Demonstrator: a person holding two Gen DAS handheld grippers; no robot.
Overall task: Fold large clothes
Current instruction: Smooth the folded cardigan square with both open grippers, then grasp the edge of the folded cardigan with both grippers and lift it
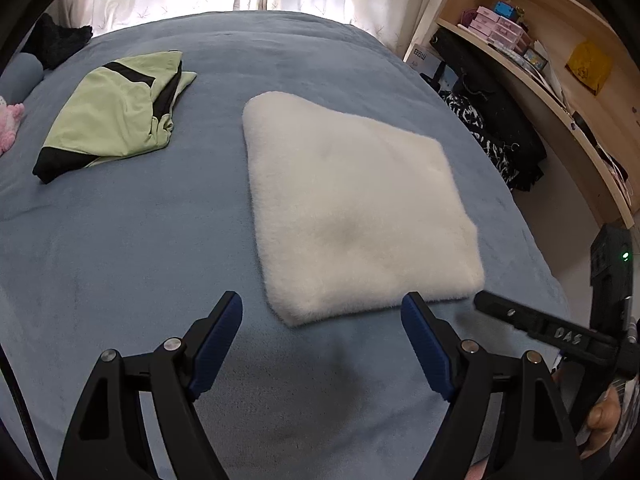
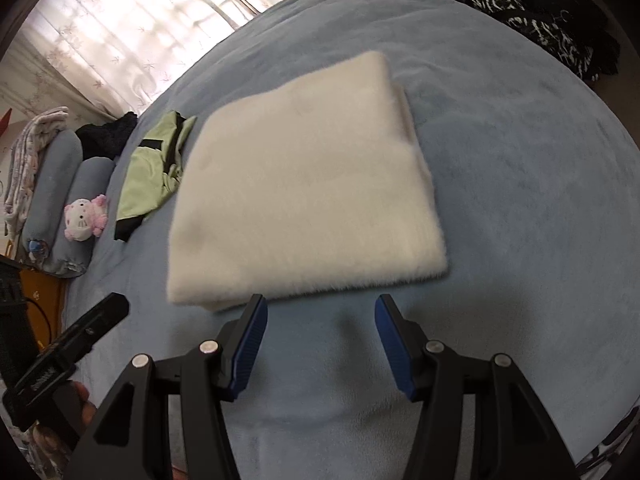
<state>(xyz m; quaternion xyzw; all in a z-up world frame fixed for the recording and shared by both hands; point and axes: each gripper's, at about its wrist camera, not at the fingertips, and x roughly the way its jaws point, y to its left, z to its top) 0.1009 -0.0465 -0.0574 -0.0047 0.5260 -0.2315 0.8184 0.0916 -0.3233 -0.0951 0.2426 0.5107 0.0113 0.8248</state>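
Folded white fleece garment (image 1: 356, 212) lying flat mid-bed (image 1: 120, 248), near edge squared toward both tools, apparently released as finished; left gripper (image 1: 322, 314) spread wide and empty, right gripper (image 2: 320, 316) parted and empty, both clear above bedding; green garment (image 1: 116, 112) set aside toward far-left corner.

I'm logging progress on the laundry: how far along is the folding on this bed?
Done: the fluffy white garment lies as a flat folded rectangle on the blue bedspread. In hand: nothing; the left gripper and right gripper are both open and empty, just short of its near edge. Left: the light green and black garment looks only loosely folded.
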